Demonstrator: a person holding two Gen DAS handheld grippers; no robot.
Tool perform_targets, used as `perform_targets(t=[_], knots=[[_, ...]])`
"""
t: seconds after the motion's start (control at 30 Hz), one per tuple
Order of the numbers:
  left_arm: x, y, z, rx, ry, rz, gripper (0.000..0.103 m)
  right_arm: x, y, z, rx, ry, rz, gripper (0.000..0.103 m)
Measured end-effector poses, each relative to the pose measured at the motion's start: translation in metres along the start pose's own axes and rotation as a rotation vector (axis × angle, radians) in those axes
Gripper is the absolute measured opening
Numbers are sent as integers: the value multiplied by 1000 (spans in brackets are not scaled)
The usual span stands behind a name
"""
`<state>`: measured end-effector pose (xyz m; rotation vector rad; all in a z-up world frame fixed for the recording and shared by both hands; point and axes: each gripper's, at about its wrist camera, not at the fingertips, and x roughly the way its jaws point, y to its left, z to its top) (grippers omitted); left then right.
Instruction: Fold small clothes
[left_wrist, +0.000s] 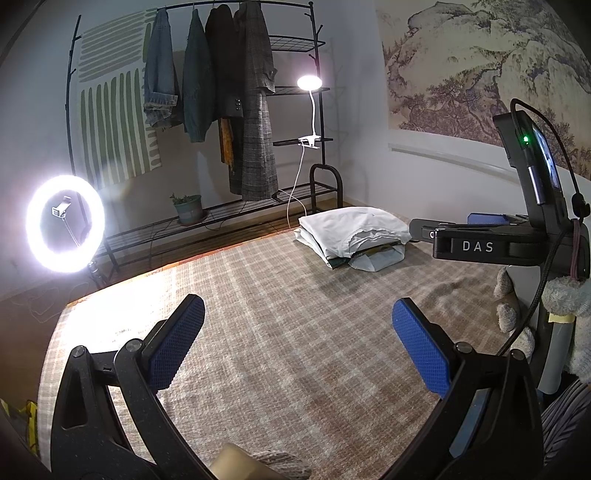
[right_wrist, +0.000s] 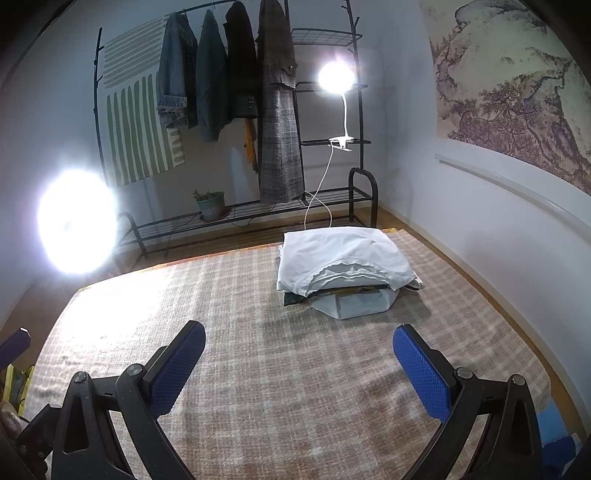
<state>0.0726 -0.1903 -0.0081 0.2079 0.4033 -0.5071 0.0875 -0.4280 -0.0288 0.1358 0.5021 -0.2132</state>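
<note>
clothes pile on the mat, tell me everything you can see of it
The clothes pile is a neat stack of folded garments at the far side of the checked mat, toward the rack. A white soft-looking shirt lies on top, neckline facing the cameras; a dark piece and a pale bluish one stick out beneath. It rests flat, and neither gripper touches it.

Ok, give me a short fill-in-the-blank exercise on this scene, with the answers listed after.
1. Both the left gripper and the right gripper are ____, holding nothing.
2. The top garment on the stack of clothes is ____ in colour.
3. The stack lies on a checked ____.
4. The coats hang on a black ____.

Missing words: open; white; rug; rack
</note>
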Motion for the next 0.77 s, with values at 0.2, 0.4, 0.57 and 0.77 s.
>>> perform_targets(t=[0.2,0.4,0.57,0.77], knots=[[0,0,0,0,1,2,103,2,0,0,-6,5,11,103],[0,1,0,2,-3,0,103,3,2,0,-13,8,19,103],[2,8,-1,4,-18,14,103,4,3,0,-14,12,21,103],[3,13,-3,-6,-13,14,103,5,2,0,-13,12,22,103]])
